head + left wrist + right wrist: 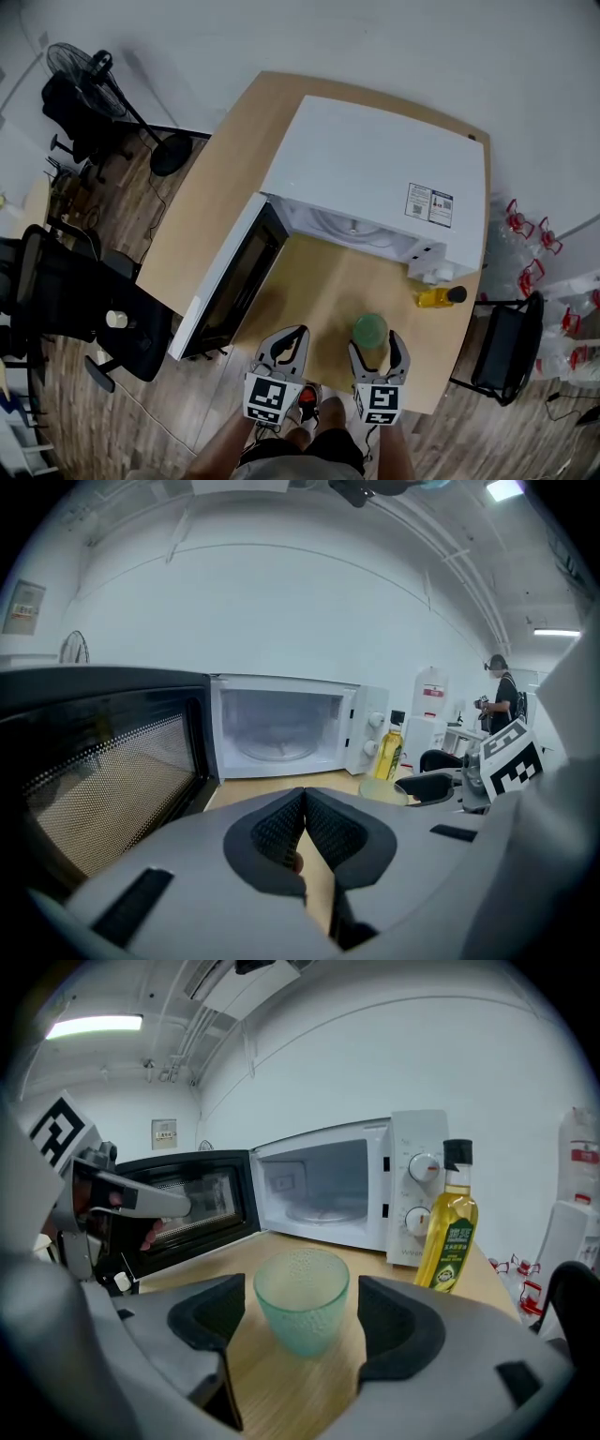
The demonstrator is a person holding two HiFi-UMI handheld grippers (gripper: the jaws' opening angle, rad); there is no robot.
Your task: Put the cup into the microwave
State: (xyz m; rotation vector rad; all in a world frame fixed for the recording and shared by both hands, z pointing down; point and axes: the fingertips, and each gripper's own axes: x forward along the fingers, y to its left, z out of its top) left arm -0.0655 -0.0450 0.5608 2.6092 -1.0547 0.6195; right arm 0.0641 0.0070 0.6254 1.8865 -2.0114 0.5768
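Head view takes in one wooden desk (pixel 309 291) carrying one white microwave (pixel 375 169), its door (pixel 230 281) swung wide to the left so the cavity faces the near edge. One floor fan (pixel 80 66) stands on the floor at the far left, well apart from the desk. One oil bottle (pixel 439 297) with yellow contents and a black cap stands upright just beside the microwave's knob panel, at the right. One pale green cup (pixel 369 330) stands upright on the desk, outside the microwave, near the desk's near edge and nearer than the bottle.

Two tongs show at the near edge. The right tongs (pixel 377 342) are spread wide with the cup between the jaws; in the right gripper view (pixel 302 1290) a strip of desk shows on each side of the cup (pixel 302 1302), so neither pad presses on it. The left tongs (pixel 291 333) sit just left of them, near the open door; in the left gripper view (pixel 304 796) the jaws are pressed together at their tips and pinch nothing.
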